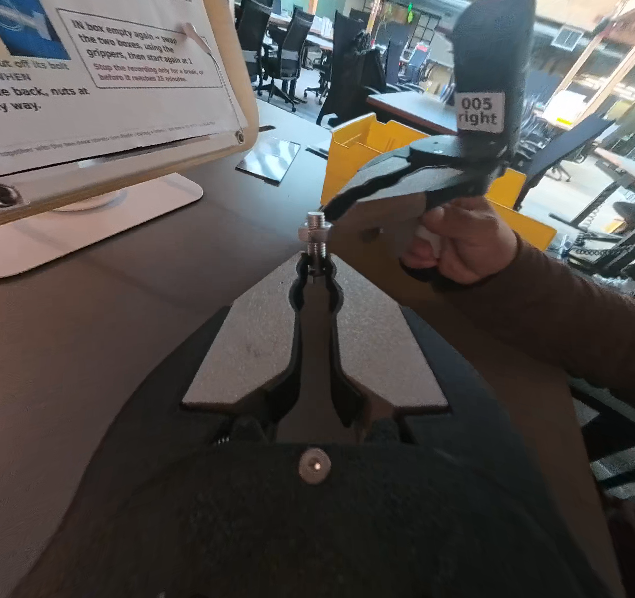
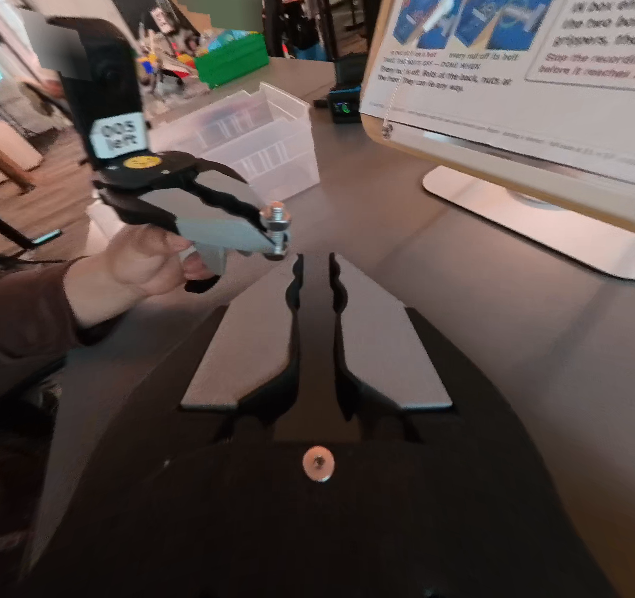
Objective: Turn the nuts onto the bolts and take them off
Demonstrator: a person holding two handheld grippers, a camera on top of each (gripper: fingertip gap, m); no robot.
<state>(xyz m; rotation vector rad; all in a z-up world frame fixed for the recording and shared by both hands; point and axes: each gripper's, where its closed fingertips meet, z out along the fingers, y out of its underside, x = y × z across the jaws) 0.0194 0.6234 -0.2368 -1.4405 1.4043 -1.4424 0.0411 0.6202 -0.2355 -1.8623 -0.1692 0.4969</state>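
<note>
Bolt (image 1: 315, 237) with nut (image 1: 314, 231) threaded partway along its shank, held upright above the dark table (image 1: 154, 272). My left gripper (image 1: 315, 267) is clamped on the lower end of the bolt, the thread standing clear above the fingertips; the nut sits between the grip and the free tip, with several threads exposed above it. My right gripper (image 2: 316, 258) is empty, its jaws parted by a narrow gap, and lies just beside the nut; seen from the left wrist, its fingertip comes close to the bolt tip, though I cannot tell whether it touches. A yellow bin (image 1: 360, 148) stands behind on one side, a clear plastic bin (image 2: 261, 138) on the other, and an instruction sheet on a stand (image 1: 113, 65) at the table's back.

Handling, as I judge it: both parts are small, rigid steel, light and smooth, likely to slip or spin between flat pads. I would take the nut across two opposite flats with the right fingertips, keeping the left grip low on the shank so the thread stays free.
</note>
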